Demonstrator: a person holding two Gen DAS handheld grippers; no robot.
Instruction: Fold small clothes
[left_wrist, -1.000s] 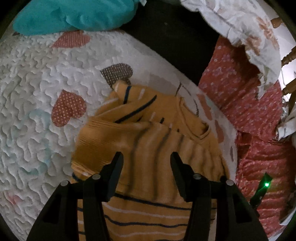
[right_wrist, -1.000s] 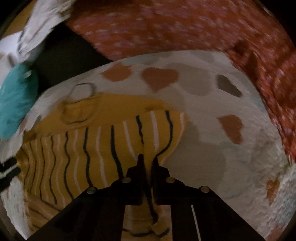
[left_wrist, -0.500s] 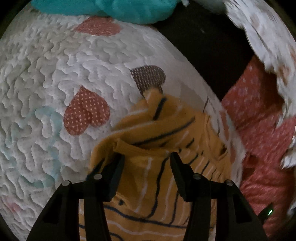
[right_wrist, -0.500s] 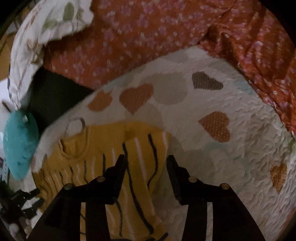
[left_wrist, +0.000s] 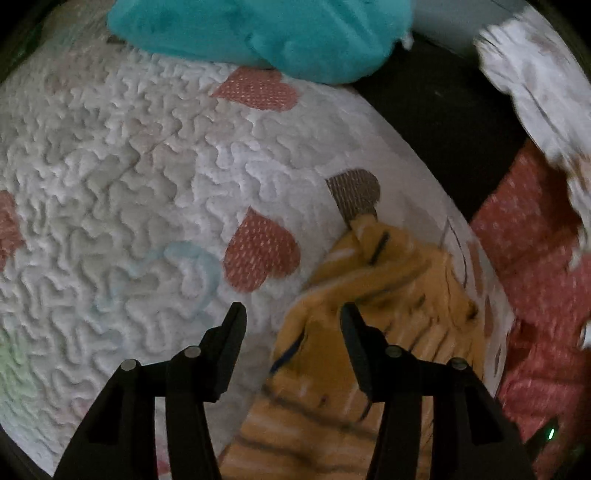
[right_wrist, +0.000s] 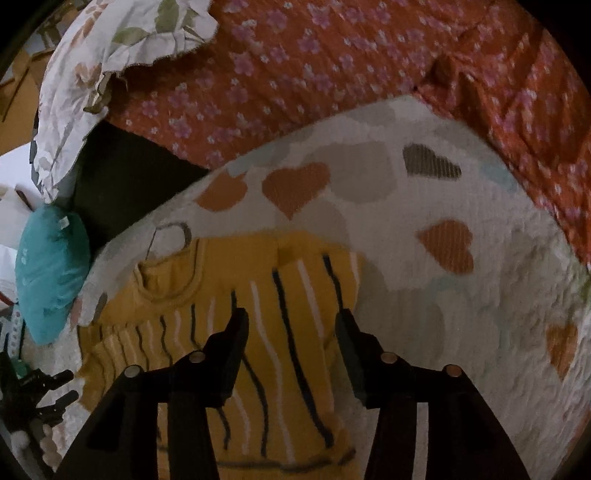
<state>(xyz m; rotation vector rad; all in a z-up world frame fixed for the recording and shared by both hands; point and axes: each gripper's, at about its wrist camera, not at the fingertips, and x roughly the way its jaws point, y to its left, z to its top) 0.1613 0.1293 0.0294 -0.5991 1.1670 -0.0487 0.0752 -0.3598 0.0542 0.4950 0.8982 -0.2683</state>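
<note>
On 1 heart quilt (right_wrist: 461, 314), 1 striped yellow sweater (right_wrist: 280, 332), 2 grippers, left gripper (left_wrist: 293, 317), right gripper (right_wrist: 291, 321), jaws wide, empty

The left gripper (left_wrist: 293, 317) has its two black fingers spread wide apart with nothing between the tips, and it points forward and down. The right gripper (right_wrist: 291, 323) is likewise spread, its fingers parted and gripping nothing, also angled downward. In the right wrist view, part of the left gripper (right_wrist: 40, 391) shows dark at the lower left edge, well apart from the right one.
</note>
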